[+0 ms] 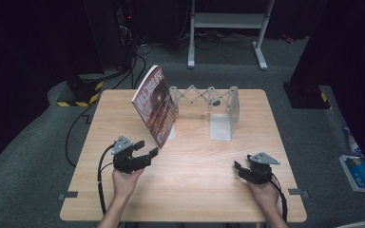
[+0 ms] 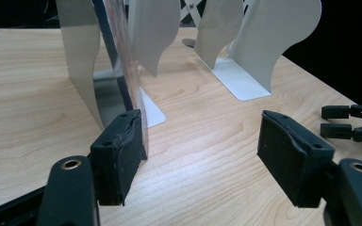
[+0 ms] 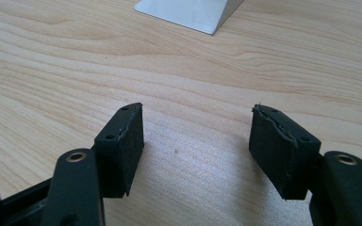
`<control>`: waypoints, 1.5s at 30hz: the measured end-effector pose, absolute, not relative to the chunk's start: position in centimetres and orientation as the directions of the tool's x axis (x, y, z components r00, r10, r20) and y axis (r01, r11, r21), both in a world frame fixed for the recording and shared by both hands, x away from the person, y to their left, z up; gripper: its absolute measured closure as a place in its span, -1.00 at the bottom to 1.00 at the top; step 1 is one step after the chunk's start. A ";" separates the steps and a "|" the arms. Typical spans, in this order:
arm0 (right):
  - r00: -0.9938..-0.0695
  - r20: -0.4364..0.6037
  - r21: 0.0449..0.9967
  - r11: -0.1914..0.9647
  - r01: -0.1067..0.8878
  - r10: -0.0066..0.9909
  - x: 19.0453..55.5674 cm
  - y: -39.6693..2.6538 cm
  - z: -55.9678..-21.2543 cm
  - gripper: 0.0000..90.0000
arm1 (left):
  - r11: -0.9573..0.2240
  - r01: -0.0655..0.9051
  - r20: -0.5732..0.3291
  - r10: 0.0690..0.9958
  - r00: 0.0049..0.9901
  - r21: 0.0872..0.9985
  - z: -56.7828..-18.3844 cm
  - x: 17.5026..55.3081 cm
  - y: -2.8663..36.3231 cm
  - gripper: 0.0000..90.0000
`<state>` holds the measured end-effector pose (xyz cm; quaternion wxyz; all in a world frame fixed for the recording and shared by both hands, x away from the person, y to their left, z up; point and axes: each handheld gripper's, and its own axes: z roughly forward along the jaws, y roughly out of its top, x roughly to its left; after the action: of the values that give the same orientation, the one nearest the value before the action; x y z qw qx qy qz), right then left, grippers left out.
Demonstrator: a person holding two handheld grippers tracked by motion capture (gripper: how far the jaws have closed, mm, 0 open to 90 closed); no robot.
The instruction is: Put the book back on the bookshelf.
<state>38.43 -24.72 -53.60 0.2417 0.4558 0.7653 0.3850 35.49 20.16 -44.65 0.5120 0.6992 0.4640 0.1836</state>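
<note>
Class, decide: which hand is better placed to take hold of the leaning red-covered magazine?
Left: its open claw sits at the red-covered magazine, one pad beside its edge. The right claw rests apart on bare wood.

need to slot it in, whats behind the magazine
Behind the leaning magazine stands an expanding metal book rack on the table; its right-hand plates show, while the magazine covers most of its left end plate.
</note>
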 end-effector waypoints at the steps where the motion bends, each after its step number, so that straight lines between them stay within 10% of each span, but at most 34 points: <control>1: -0.468 -0.019 0.810 0.288 0.511 0.884 38.4 -24.7 -53.6 -0.20 | -0.047 0.462 -0.219 0.836 0.503 0.885 -44.8 35.5 20.1 -0.30; 45: -0.467 -0.019 0.810 0.288 0.511 0.884 38.4 -24.7 -53.6 -0.20 | -0.067 0.536 -0.258 0.821 0.509 0.842 -48.8 36.0 17.9 -0.29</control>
<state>38.43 -24.72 -53.60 0.2418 0.4559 0.7651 0.3851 36.03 17.94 -48.84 0.4919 0.7159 0.4737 0.1451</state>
